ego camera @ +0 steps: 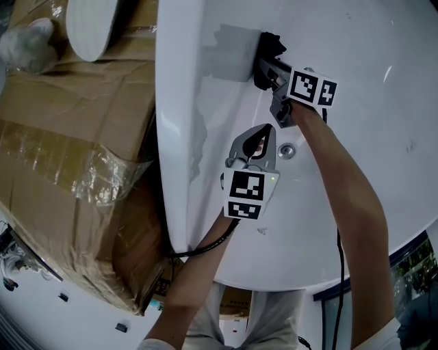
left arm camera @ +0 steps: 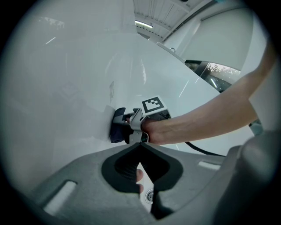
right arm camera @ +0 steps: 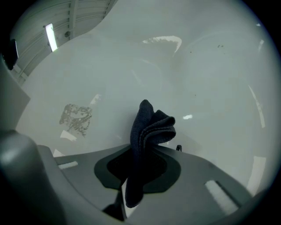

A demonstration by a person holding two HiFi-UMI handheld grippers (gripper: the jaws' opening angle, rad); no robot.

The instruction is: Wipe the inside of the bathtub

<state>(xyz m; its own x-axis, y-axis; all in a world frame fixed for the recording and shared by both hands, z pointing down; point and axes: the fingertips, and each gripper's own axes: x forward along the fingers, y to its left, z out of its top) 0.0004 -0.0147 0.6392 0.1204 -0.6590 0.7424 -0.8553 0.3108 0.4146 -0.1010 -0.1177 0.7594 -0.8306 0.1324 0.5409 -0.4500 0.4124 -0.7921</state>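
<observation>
Both closed; right claw (right arm camera: pixel 142 147) pinches dark cloth (right arm camera: pixel 151 125), seemingly against bathtub (right arm camera: pixel 197 66) wall; left claw (left arm camera: pixel 139 145) empty.

Left of the left gripper (ego camera: pixel 260 140), the head view shows big brown cardboard boxes (ego camera: pixel 68 137) with clear tape (ego camera: pixel 89 174) across them. Farther left and ahead of its jaws, a white rounded object (ego camera: pixel 92 27) lies on the boxes, and beside it a bundle in clear plastic (ego camera: pixel 24 41). Behind this gripper, to the left, the floor (ego camera: pixel 61 314) is pale, with small dark parts (ego camera: pixel 121 327) on it. High above the jaws, the left gripper view shows a ribbed ceiling (left arm camera: pixel 153 11) with a long lit lamp (left arm camera: pixel 143 24). To the right of the lamp, a window (left arm camera: pixel 215 72) shows trees. Up and left of the right gripper (right arm camera: pixel 140 154) another lit lamp (right arm camera: pixel 50 37) hangs.
</observation>
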